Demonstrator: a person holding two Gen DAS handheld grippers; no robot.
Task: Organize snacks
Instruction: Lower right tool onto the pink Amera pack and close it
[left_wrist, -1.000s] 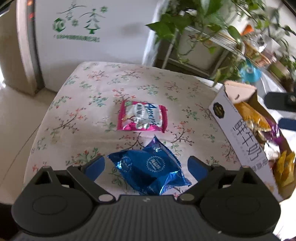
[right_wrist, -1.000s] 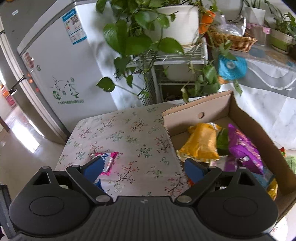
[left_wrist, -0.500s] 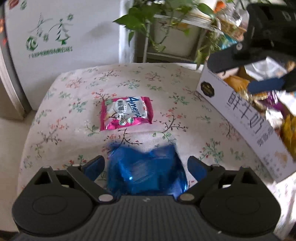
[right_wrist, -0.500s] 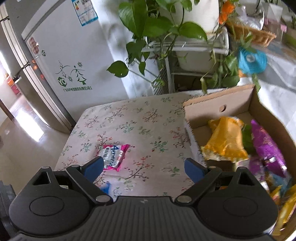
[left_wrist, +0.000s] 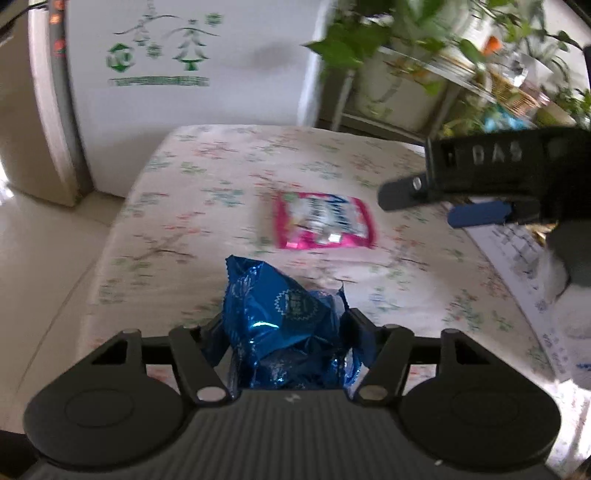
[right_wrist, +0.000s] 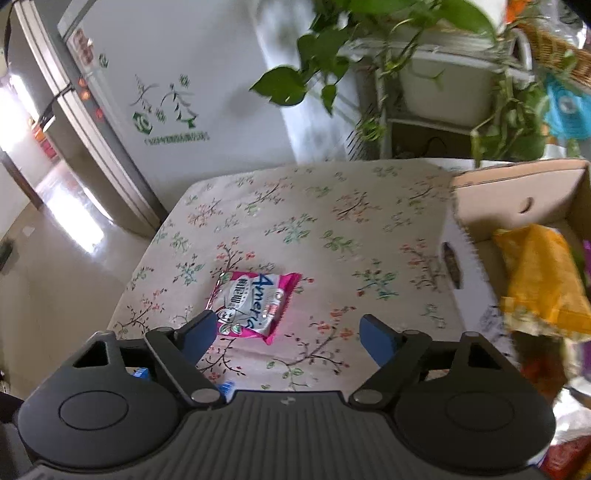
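Observation:
My left gripper (left_wrist: 286, 332) is shut on a crumpled blue foil snack packet (left_wrist: 280, 314) and holds it just above the flowered tablecloth (left_wrist: 229, 184). A pink snack packet (left_wrist: 323, 221) lies flat on the cloth beyond it. In the right wrist view the pink packet (right_wrist: 253, 306) lies just ahead of my open, empty right gripper (right_wrist: 286, 332), close to its left finger. The right gripper (left_wrist: 476, 206) also shows in the left wrist view, hovering right of the pink packet. A cardboard box (right_wrist: 517, 195) with a yellow packet (right_wrist: 543, 280) inside stands at the right.
A white fridge (right_wrist: 177, 92) stands behind the table. A plant rack with trailing green leaves (right_wrist: 424, 74) stands at the back right. The table's left edge (right_wrist: 144, 258) drops to a shiny tiled floor. The box's white printed side (left_wrist: 524, 273) borders the table at the right.
My left gripper has closed on the blue packet and lifted it. My right gripper has swung left from over the box to above the pink packet.

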